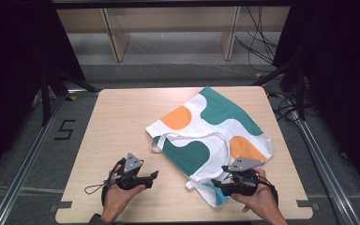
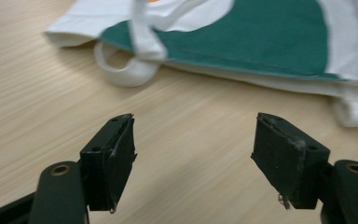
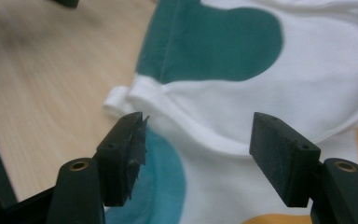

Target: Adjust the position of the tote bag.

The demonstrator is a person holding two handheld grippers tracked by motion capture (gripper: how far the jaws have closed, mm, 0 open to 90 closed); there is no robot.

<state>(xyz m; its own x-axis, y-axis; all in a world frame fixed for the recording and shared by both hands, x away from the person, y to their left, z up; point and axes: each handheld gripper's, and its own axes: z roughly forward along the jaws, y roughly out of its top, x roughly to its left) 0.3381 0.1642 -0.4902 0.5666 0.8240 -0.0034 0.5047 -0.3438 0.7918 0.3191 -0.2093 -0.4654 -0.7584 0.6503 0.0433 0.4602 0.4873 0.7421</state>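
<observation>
Tote bag point(image 1: 215, 136) lies flat on the surface point(image 1: 122, 122), right of centre, straps loose; your left tongs point(image 1: 153, 175) spread over bare wood, right tongs point(image 1: 217, 183) spread above its near corner; nothing gripped; handling seemingly still ahead.

Parted fingers point(image 2: 286, 158) over bare table point(image 2: 37, 84) — tote bag point(image 2: 261, 37) beyond, untouched.

Tote bag point(image 1: 213, 136): white cloth with teal and orange blobs, lay flat and skewed on the right half of the wooden table point(image 1: 122, 122). White strap handles point(image 1: 187, 140) lay across its middle, one loop trailing off its left edge onto the table.
</observation>
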